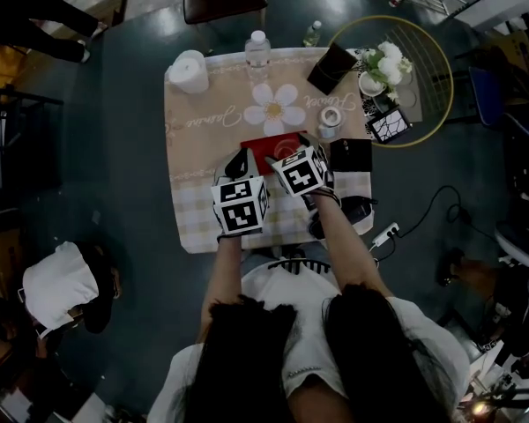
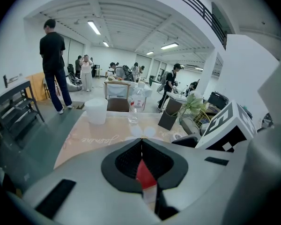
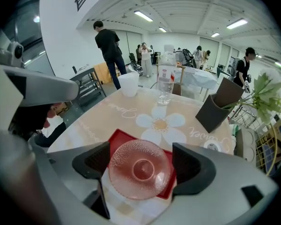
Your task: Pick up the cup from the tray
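Observation:
A clear, dimpled glass cup point(image 3: 139, 168) shows from above in the right gripper view, over the near edge of the red tray point(image 3: 118, 139). My right gripper point(image 3: 140, 167) has a black pad against each side of the cup's rim and is shut on it. I cannot tell whether the cup still rests on the tray. In the head view the right gripper point(image 1: 291, 152) reaches over the red tray point(image 1: 266, 148) at the table's middle. The left gripper point(image 1: 240, 162) hovers at the tray's left edge. Its jaws are shut and hold nothing point(image 2: 141, 161); a sliver of red tray shows below them.
On the flowered tablecloth point(image 1: 203, 122) stand a water bottle point(image 1: 257, 49), a white tub point(image 1: 190, 70), a dark box point(image 1: 331, 67), a small white roll point(image 1: 330, 118) and white flowers point(image 1: 386, 60). A gold-rimmed side table point(image 1: 446, 77) stands right. People stand in the background.

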Motion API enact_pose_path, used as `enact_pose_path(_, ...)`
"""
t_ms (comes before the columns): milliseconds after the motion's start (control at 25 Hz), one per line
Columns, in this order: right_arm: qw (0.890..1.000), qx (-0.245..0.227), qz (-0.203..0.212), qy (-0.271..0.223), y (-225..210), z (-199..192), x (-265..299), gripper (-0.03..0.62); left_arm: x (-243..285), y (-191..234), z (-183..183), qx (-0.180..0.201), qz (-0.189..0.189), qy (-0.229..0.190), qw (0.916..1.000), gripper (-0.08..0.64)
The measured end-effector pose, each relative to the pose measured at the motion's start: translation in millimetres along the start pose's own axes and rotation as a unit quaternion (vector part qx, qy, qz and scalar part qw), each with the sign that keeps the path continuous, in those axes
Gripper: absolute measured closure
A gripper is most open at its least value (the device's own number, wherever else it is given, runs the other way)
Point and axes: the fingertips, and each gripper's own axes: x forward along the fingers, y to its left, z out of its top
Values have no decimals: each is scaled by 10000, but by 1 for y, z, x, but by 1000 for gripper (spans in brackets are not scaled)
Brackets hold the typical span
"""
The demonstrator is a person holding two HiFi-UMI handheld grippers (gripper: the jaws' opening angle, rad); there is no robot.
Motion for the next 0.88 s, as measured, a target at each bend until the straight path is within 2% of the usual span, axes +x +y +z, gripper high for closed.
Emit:
enact_pose_path(320, 9997, -4, 45, 257, 0, -5, 4, 192, 2, 3, 4, -82, -18, -43, 10000, 555)
enact_pose_path(760, 9996, 71, 92, 253, 4, -4, 1, 199, 1, 4, 5, -46, -73, -61, 9999, 555)
enact_pose_path(880, 9996, 217, 111, 169, 6, -2, -2, 199, 1, 3, 6, -20, -100, -74, 9999, 555)
